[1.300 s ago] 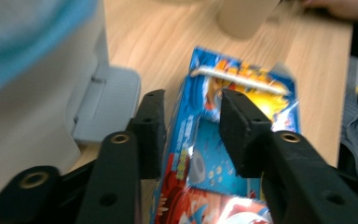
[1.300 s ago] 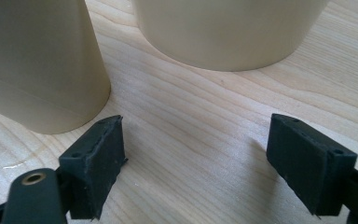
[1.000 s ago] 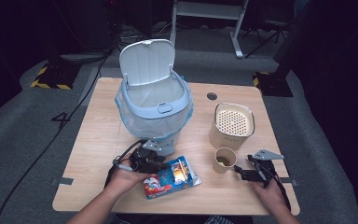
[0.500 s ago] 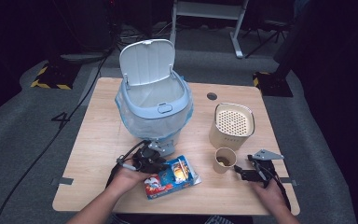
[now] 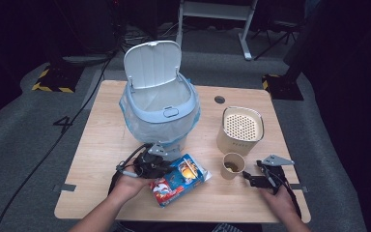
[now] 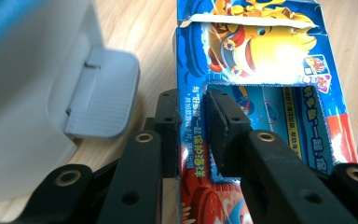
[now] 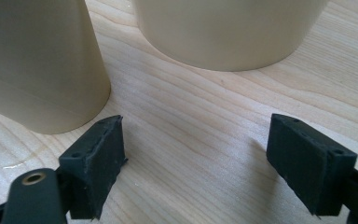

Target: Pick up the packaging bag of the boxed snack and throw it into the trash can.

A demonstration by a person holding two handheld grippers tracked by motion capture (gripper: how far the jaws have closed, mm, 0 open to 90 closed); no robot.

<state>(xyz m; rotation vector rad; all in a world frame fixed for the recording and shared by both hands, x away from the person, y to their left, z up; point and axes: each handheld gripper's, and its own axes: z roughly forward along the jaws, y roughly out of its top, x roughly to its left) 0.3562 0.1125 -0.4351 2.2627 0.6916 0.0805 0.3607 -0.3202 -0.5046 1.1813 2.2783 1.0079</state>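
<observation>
While the right gripper rests on the table with fingers parted and empty, just beside the paper cup, the left gripper has just been closing its fingers on a wall of the torn-open blue snack box, now pinched between them. Box: lying flat on the table, directly in front of the open, bag-lined bin. Judgement: grasp looks secured; lifting the box toward the bin appears to come next.

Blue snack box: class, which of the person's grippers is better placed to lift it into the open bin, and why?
Left. The left gripper has just been closing, with an edge of the blue snack box between its pads, beside the bin. The right gripper stands open by the cup.
</observation>
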